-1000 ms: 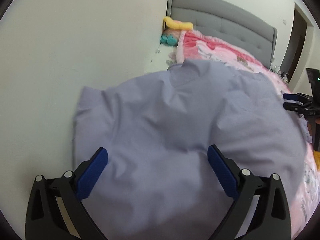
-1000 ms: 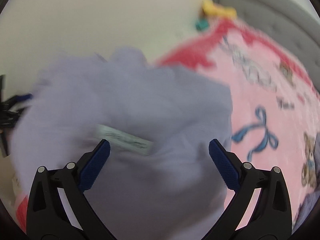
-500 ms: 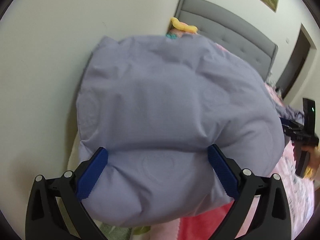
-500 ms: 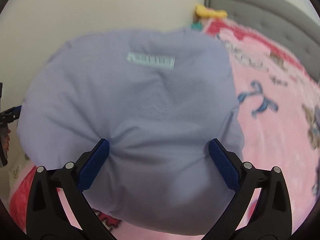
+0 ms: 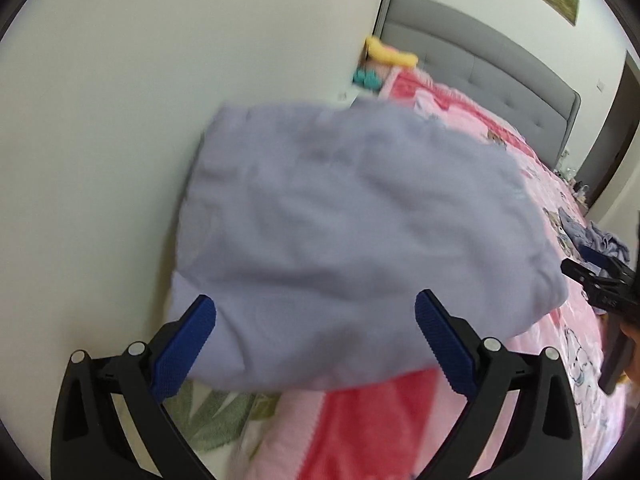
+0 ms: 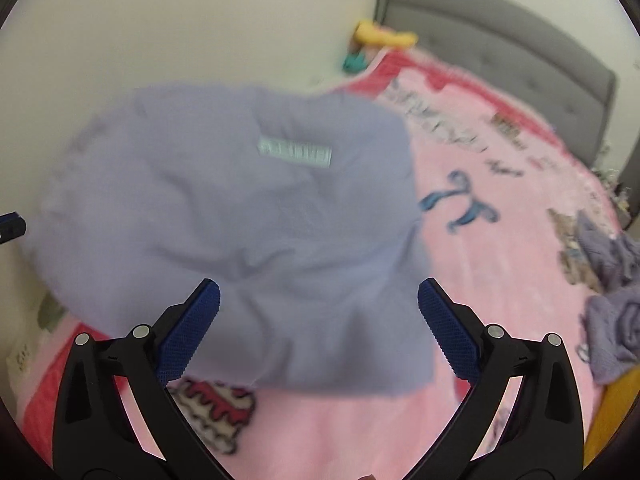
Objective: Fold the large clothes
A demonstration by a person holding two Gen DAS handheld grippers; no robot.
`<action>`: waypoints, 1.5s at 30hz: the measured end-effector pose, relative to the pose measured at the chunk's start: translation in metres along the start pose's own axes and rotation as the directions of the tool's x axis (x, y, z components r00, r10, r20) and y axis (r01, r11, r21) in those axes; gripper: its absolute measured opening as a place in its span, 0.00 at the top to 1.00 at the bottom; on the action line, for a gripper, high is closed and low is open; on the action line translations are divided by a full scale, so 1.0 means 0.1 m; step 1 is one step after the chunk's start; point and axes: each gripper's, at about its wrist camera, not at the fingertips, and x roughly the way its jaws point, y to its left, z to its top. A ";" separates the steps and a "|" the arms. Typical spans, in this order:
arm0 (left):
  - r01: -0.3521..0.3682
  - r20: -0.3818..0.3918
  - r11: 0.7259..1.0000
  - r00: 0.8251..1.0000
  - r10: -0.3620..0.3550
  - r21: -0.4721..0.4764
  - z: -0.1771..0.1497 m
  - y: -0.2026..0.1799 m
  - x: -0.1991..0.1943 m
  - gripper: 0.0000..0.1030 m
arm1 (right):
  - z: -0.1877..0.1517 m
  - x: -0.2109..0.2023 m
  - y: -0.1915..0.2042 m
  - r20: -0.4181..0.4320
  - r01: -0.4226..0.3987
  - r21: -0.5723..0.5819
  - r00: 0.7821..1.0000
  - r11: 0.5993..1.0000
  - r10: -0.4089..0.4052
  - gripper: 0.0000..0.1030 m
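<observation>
A large lavender garment [image 5: 352, 240] lies bunched in a folded heap on the pink bed, blurred in both views. In the right wrist view the garment [image 6: 240, 232] shows a pale label [image 6: 295, 151] on top. My left gripper [image 5: 316, 344] is open, its blue pads on either side of the garment's near edge, gripping nothing. My right gripper [image 6: 319, 326] is open over the garment's near edge. The right gripper also shows at the right edge of the left wrist view [image 5: 600, 284].
The pink patterned blanket [image 6: 500, 240] covers the bed, with a grey headboard [image 5: 480, 56] behind. A white wall [image 5: 120, 120] runs along the left. A yellow toy [image 5: 390, 52] and a teal one [image 5: 366, 77] sit by the headboard. More lavender clothes [image 6: 612, 292] lie at right.
The garment was flung up and forward into a folded heap. It has now dropped lower on the bed. Both grippers have stayed open and pulled back a little.
</observation>
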 end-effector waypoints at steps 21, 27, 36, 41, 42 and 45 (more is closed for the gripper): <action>-0.145 0.038 0.989 0.989 0.145 0.007 0.54 -1.27 -1.71 0.05 | 0.48 -2.01 0.25 0.090 0.069 0.022 0.993 0.997 -0.071 0.08; -0.145 0.041 0.989 0.989 0.145 -0.005 0.64 -1.26 -1.84 0.05 | 0.63 -2.17 0.14 0.115 0.049 0.090 0.992 0.995 -0.059 0.08; -0.084 0.056 0.996 0.995 0.084 -0.005 0.73 -1.29 -1.83 0.05 | 0.65 -2.06 0.28 0.117 0.055 0.073 0.991 0.996 -0.064 0.08; -0.070 0.052 0.998 0.996 0.070 0.000 0.76 -1.28 -1.78 0.05 | 0.68 -2.02 0.32 0.126 0.100 0.089 0.986 0.991 -0.111 0.08; -0.065 0.053 0.998 0.996 0.066 -0.005 0.77 -1.27 -1.78 0.05 | 0.68 -2.01 0.32 0.123 0.100 0.092 0.986 0.991 -0.111 0.08; -0.065 0.048 0.998 0.997 0.066 -0.011 0.79 -1.24 -1.76 0.05 | 0.69 -2.01 0.34 0.126 0.103 0.097 0.985 0.990 -0.115 0.08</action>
